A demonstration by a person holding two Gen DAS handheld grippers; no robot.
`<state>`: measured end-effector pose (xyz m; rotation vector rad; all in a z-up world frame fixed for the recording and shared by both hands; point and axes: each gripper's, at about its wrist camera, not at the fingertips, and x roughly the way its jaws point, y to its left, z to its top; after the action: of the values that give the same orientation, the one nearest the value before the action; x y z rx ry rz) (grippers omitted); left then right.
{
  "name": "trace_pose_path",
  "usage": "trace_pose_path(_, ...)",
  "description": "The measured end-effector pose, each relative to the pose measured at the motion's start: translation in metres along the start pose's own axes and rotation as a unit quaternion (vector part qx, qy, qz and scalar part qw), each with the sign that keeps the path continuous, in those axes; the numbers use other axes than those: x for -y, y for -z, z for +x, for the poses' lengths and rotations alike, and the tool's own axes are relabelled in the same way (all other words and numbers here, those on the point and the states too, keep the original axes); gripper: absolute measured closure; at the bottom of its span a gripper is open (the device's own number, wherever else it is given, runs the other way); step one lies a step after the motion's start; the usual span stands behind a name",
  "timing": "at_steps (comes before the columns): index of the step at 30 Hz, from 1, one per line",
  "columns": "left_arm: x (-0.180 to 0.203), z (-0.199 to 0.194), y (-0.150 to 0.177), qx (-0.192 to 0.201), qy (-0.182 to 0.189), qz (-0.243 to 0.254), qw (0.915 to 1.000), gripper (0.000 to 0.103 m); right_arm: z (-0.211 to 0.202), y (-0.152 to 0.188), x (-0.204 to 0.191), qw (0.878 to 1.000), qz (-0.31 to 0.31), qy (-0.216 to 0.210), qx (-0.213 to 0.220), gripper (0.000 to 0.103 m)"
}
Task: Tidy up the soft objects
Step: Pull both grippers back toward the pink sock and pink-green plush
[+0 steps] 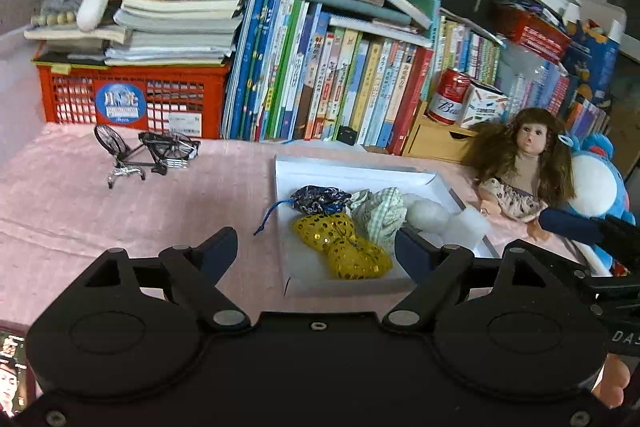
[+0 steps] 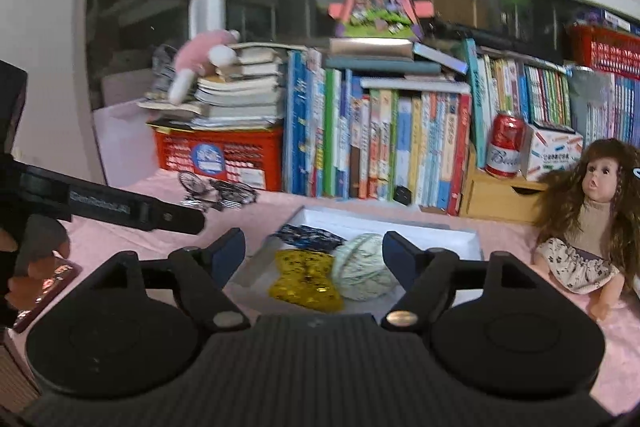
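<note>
Only left-wrist view shows white stuffing clumps (image 1: 426,215). My left gripper (image 1: 316,247) and right gripper (image 2: 314,251) both gape, empty; yellow sequin pouch (image 1: 342,247) lies beyond the fingertips.

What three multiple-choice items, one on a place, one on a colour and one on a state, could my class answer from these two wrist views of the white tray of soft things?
1. Where is the yellow sequinned bow-shaped pouch?
A. on the red crate
B. in the shallow white tray
C. in the doll's lap

2. What colour is the drink can on the small wooden drawer box?
A. red
B. green
C. black

3. How does the left hand-held gripper stand?
A. shut on the pouch
B. shut on nothing
C. open, holding nothing

Answers:
1 B, the pouch lies inside the tray's rim beside the green checked cloth bundle.
2 A, its body is red with white lettering.
3 C, its fingers stand wide apart, with nothing pressed between them.
</note>
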<state>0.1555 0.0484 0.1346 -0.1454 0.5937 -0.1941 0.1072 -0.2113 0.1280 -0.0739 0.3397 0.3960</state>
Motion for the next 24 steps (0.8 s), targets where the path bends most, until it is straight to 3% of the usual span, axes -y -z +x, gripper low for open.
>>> trace_pose_path(5,-0.001,-0.026,0.024,0.034,-0.011,0.006,0.9993,0.015,-0.018,0.017,-0.025,0.999,-0.018,0.002,0.032,0.015)
trace_pose_path(11,0.002,-0.05,0.064,0.088,-0.063,0.044,0.9931,0.013,-0.029,0.044,-0.044,0.998,-0.027,0.017,0.049,0.012)
trace_pose_path(20,-0.011,-0.067,0.108,0.097,-0.084,0.044,0.9908,0.01,-0.044,0.079,-0.066,0.996,-0.051,0.039,0.069,0.001)
trace_pose_path(24,-0.019,-0.072,0.122,0.102,-0.085,0.043,0.9903,0.01,-0.043,0.088,-0.068,0.996,-0.042,0.042,0.066,0.001)
